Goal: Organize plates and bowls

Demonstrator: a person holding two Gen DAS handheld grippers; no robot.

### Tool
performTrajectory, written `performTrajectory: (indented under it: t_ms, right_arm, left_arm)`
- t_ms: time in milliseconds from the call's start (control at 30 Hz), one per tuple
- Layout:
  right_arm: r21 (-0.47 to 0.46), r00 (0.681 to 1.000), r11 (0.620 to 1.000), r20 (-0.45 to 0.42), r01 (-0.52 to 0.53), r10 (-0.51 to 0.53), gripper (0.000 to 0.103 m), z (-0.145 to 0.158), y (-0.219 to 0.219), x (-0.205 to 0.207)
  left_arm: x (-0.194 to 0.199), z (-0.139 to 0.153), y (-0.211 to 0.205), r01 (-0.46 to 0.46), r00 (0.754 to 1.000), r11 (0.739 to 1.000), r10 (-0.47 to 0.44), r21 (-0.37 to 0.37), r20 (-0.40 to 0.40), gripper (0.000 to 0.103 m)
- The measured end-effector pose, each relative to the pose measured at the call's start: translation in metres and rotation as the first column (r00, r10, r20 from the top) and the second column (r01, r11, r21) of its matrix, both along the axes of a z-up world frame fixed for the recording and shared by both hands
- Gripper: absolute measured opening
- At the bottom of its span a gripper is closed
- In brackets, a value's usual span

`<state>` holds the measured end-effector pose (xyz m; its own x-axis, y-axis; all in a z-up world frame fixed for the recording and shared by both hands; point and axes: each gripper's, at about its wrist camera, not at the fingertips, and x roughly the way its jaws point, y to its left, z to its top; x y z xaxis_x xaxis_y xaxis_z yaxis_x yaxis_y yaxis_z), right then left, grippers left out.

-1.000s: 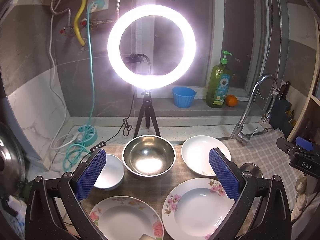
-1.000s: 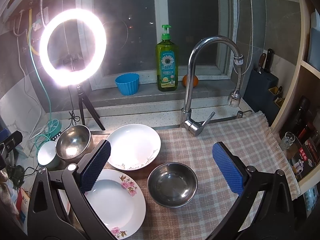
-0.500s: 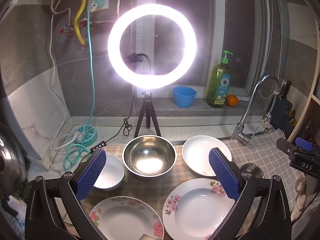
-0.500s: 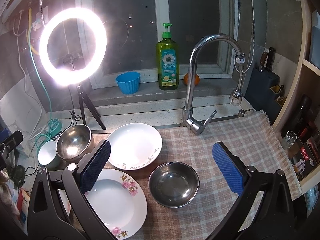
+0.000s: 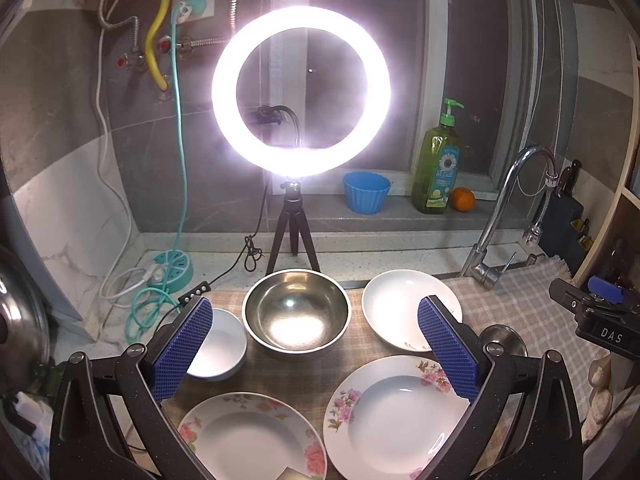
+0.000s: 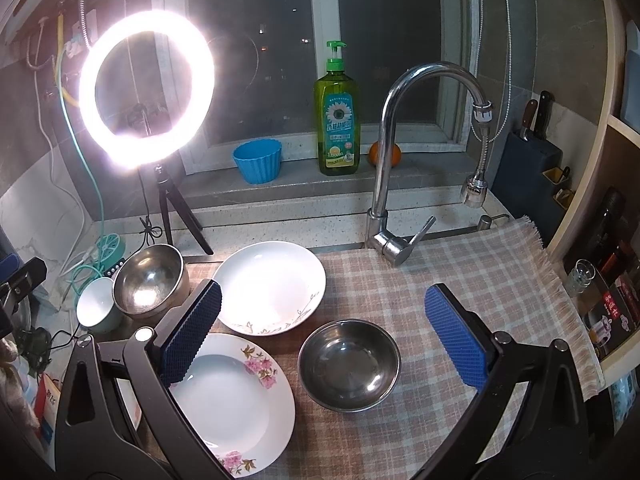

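Note:
My left gripper (image 5: pixel 314 344) hangs open above the counter, empty. Ahead of it sits a large steel bowl (image 5: pixel 296 314), with a small white bowl (image 5: pixel 222 346) to its left and a plain white plate (image 5: pixel 402 312) to its right. Two flowered plates lie nearer: one (image 5: pixel 252 438) at the bottom left, one (image 5: pixel 394 416) at the bottom right. My right gripper (image 6: pixel 326 334) is open and empty over a small steel bowl (image 6: pixel 349 365). Beside it are a flowered plate (image 6: pixel 230 402), the plain white plate (image 6: pixel 270 286), the large steel bowl (image 6: pixel 148 286) and the white bowl (image 6: pixel 96 306).
A ring light on a tripod (image 5: pixel 294 216) stands behind the bowls. A faucet (image 6: pixel 394 184) rises at the back of the checked cloth (image 6: pixel 480 280). Soap bottle (image 6: pixel 336 120), blue cup (image 6: pixel 258 160) and an orange (image 5: pixel 463 199) sit on the sill. Cables (image 5: pixel 148 292) lie left; shelves stand right.
The right wrist view has shifted slightly, so the dishes sit a little further right in it. The left view is unchanged, and both grippers stay open.

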<state>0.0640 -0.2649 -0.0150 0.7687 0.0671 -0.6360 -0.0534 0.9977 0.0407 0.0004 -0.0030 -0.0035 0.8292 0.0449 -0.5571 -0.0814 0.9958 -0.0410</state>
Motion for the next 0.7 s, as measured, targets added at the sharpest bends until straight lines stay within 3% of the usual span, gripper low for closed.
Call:
performTrajectory:
  t_ms: [700]
  right_arm:
    - [-0.006,1.0,1.0,-0.01,-0.015,0.015,0.103,-0.0008,0.0034,0.0025]
  left_arm:
    - [0.0054,-0.0019,-0.0017,0.013,1.0,1.0,-0.013,0.002,-0.01,0.102]
